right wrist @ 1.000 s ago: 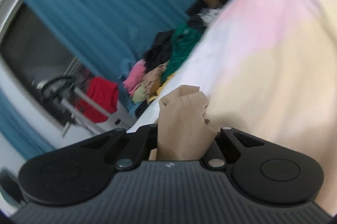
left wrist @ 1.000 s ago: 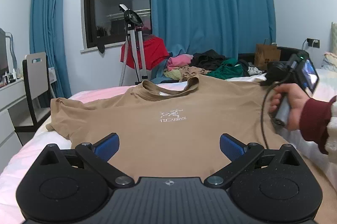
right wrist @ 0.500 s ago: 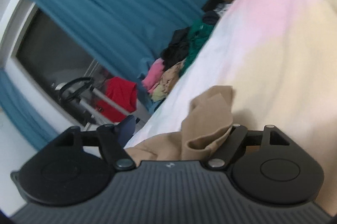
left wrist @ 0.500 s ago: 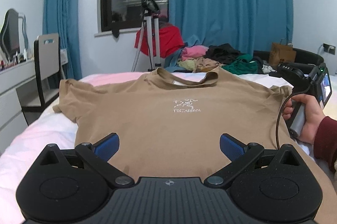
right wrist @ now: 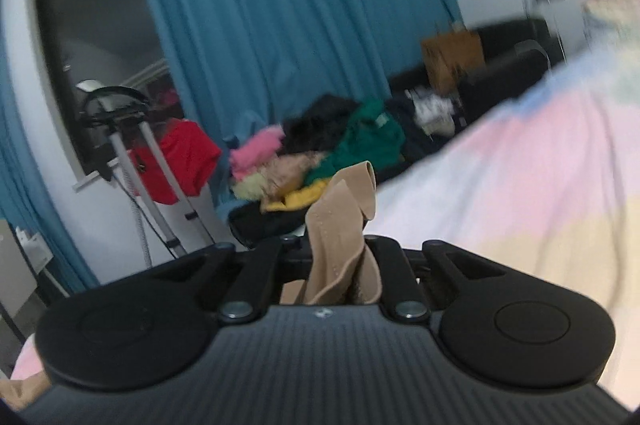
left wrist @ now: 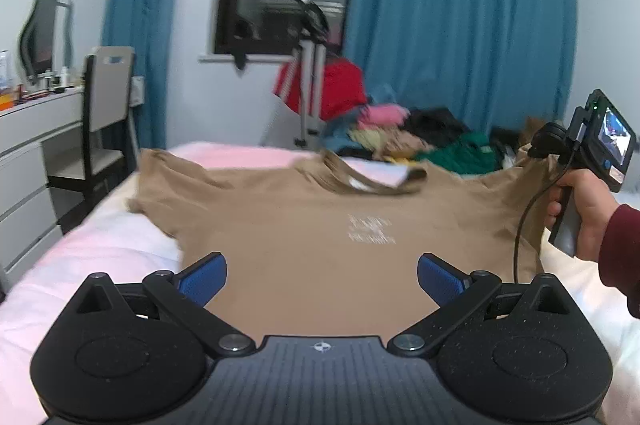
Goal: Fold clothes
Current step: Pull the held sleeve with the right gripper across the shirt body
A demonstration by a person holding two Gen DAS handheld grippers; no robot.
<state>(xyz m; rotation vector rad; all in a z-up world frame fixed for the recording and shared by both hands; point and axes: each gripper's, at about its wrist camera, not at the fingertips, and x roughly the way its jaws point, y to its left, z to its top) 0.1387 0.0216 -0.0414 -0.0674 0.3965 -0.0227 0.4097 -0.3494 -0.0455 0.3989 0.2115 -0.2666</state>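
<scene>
A: Item one?
B: Tan T-shirt (left wrist: 320, 225), spread front-up on the pink-and-white bed (left wrist: 100, 253).
A: Tongs?
B: Left gripper (left wrist: 322, 275): jaws wide apart above the shirt's lower part, holding nothing. Right gripper (right wrist: 338, 257): clamped on the shirt's sleeve.

Both wrist cameras sit low over the bed (left wrist: 100, 249), facing the far blue curtains (left wrist: 460, 25). The right camera is farther right; both share the far clothes pile (right wrist: 320, 153) and tripod (left wrist: 310, 77).
</scene>
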